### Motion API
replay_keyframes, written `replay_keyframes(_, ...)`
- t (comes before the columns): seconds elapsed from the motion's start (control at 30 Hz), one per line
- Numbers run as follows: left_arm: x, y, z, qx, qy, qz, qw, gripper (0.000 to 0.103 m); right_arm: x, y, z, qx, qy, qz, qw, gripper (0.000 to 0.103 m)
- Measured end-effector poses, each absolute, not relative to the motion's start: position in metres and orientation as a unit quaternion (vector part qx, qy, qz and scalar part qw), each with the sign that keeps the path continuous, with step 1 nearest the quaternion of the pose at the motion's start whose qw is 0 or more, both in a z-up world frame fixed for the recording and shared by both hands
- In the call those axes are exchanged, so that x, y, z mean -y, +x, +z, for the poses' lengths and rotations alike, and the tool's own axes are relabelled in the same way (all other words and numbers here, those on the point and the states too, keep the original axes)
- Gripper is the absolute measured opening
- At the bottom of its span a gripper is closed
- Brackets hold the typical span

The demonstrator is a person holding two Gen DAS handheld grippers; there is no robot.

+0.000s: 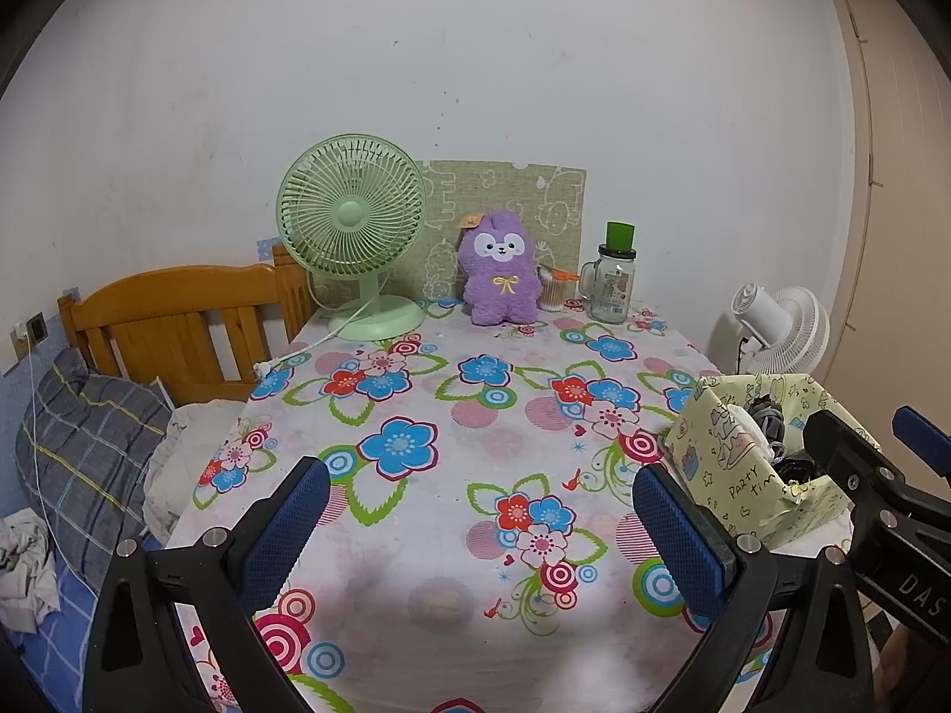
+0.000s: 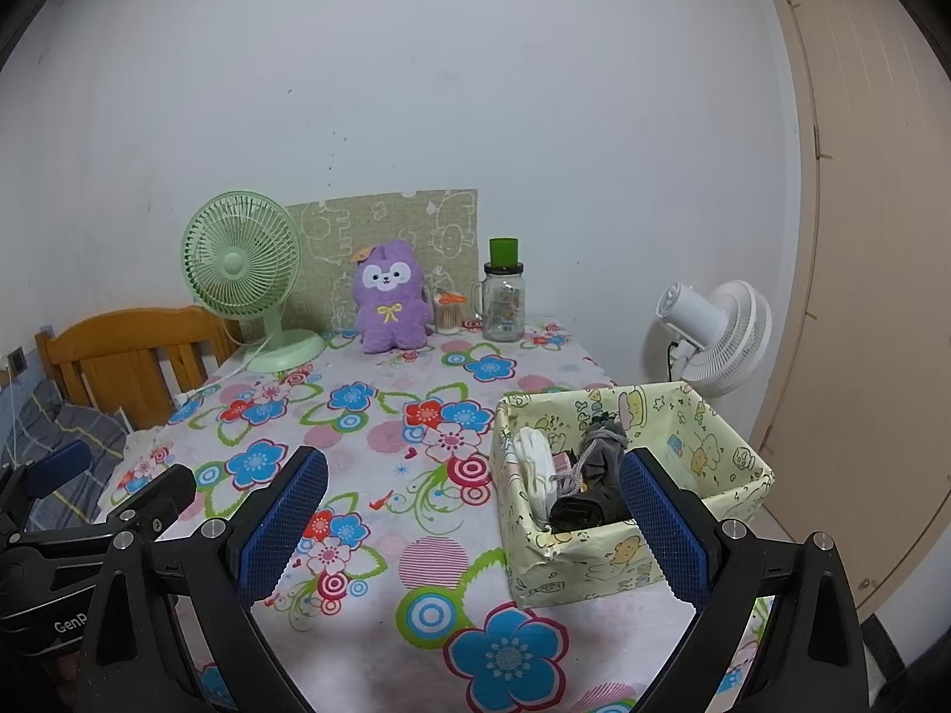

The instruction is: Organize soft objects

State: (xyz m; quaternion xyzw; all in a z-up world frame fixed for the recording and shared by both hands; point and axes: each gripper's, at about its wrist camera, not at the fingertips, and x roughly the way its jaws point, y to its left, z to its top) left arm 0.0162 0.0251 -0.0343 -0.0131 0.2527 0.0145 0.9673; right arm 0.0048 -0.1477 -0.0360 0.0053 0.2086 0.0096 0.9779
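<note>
A purple plush toy (image 1: 501, 270) (image 2: 391, 298) sits upright at the back of the flowered table (image 1: 452, 416) (image 2: 380, 451), against a green patterned board. A pale yellow cartoon-print box (image 2: 630, 552) (image 1: 743, 487) stands at the table's right side and holds rolled soft items: a white roll (image 2: 535, 469) and grey-black cloth (image 2: 594, 487). My left gripper (image 1: 481, 535) hangs open over the near middle of the table, nothing between its blue pads. Above the near right, my right gripper (image 2: 475, 529) is open too, its right finger in front of the box.
A green desk fan (image 1: 350, 237) (image 2: 243, 273) with its cord stands back left. A glass jar with a green lid (image 1: 615, 282) (image 2: 504, 297) and a cotton-swab cup (image 1: 553, 291) stand back right. A white fan (image 2: 713, 336), a door, and a bed with a wooden headboard (image 1: 172, 321) flank the table.
</note>
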Motion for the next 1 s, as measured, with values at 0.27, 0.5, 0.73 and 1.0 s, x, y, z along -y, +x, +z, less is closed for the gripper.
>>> replay_keyframes(0.27,-0.0248,0.0161,-0.0339,-0.253,-0.012,0.015,0.967,0.103,0.1494,0.0049,-0.0366,-0.21,0.007,0.01,0.978,0.1)
replay_keyframes(0.5,-0.0239,0.0167,-0.034,-0.254,-0.013,0.014,0.967,0.103,0.1502,0.0051,-0.0378,-0.21,0.006,0.009,0.978,0.1)
replay_keyframes(0.73,-0.0225,0.0152,-0.0346,-0.253,-0.011,0.016,0.967,0.103,0.152,0.0064,-0.0377,-0.21,0.007,0.008,0.978,0.1)
replay_keyframes(1.0,-0.0192,0.0149,-0.0352,-0.25,-0.007,0.02,0.968,0.103,0.1536,0.0068,-0.0394,-0.209,0.008,0.006,0.978,0.1)
